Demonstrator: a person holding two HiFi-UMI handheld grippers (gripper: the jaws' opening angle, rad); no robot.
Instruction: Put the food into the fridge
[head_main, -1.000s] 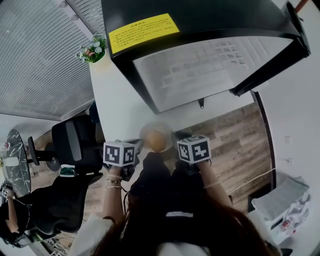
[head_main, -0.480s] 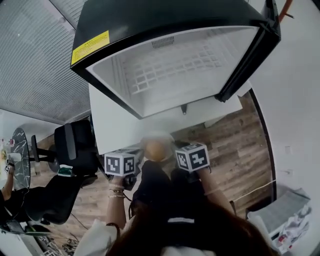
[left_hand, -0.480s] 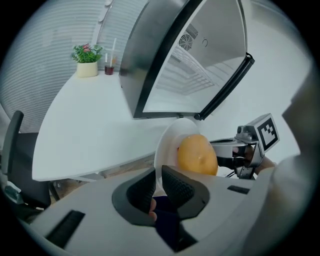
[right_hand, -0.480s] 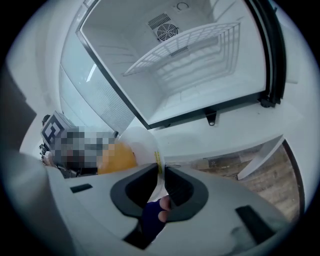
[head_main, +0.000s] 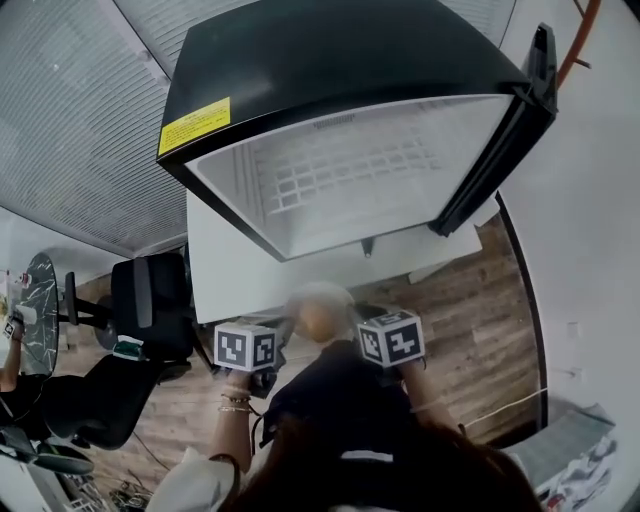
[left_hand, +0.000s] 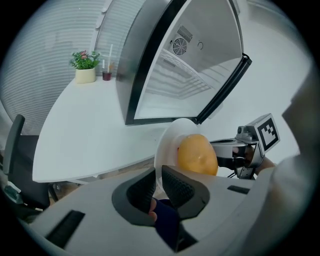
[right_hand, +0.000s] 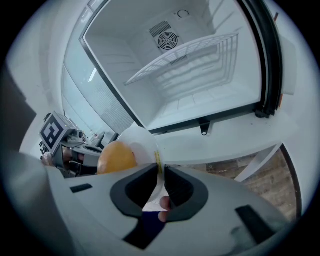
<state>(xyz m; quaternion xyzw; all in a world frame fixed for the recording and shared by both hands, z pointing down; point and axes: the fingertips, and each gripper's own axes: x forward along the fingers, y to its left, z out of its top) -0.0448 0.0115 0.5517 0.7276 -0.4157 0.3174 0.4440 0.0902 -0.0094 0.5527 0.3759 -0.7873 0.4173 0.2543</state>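
Observation:
A white plate (head_main: 322, 297) carries a round orange-yellow piece of food (head_main: 320, 320). My left gripper (head_main: 284, 336) is shut on the plate's left rim and my right gripper (head_main: 353, 324) on its right rim. In the left gripper view the jaws (left_hand: 159, 181) pinch the plate (left_hand: 171, 137) with the food (left_hand: 197, 154) just beyond. The right gripper (right_hand: 161, 172) clamps the plate's edge (right_hand: 134, 141) beside the food (right_hand: 116, 156). Ahead, the black fridge (head_main: 350, 175) stands open on a white table (head_main: 245, 275), its white inside and wire shelf (right_hand: 192, 52) bare.
The fridge door (head_main: 505, 140) hangs open at the right. A black office chair (head_main: 148, 300) stands left of the table. A potted plant (left_hand: 85, 67) and a small glass (left_hand: 106, 75) sit at the table's far end. Wooden floor (head_main: 470, 320) lies below.
Both grippers have carried the plate together a little toward the fridge. The fridge's open white inside has come into fuller view. Both grips look unchanged.

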